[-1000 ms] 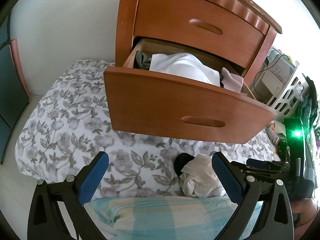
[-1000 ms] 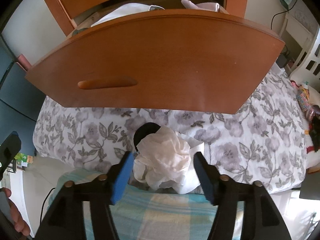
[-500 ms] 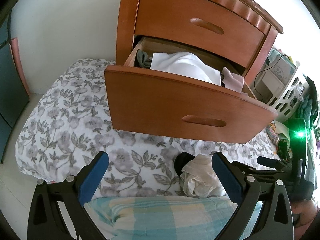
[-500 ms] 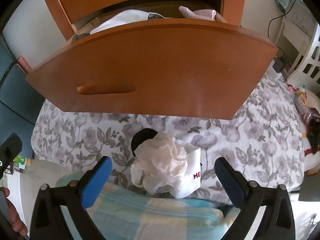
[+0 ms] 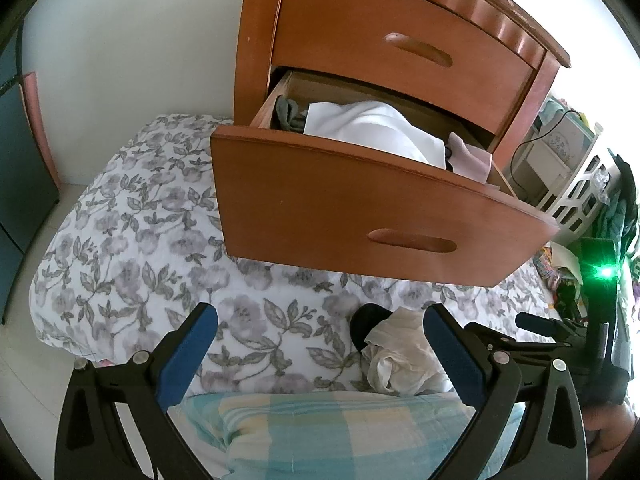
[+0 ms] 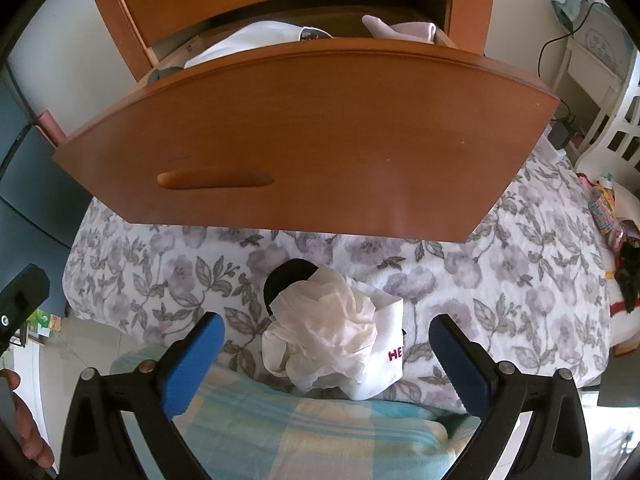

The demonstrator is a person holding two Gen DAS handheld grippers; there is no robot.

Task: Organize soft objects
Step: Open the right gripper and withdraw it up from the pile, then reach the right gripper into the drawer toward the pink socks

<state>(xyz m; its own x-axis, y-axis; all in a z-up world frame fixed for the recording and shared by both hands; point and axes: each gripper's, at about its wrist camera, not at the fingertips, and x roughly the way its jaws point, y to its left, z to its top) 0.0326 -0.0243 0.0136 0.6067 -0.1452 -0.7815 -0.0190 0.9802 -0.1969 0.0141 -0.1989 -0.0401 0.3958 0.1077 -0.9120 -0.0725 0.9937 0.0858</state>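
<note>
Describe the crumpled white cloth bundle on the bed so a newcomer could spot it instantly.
Start at the open wooden drawer jutting over the grey-floral bedspread. Just below its front, the crumpled cream-white cloth bundle lies on the bedspread, partly covering a round black item. Unlike the folded clothes in the drawer, it is loose, wrinkled and shows red lettering on one side.

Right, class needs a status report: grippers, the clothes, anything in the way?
Right hand-held gripper just opened, cream bundle loose between its jaws. Left hand-held gripper open, empty. Open drawer overhangs the bedspread.
</note>
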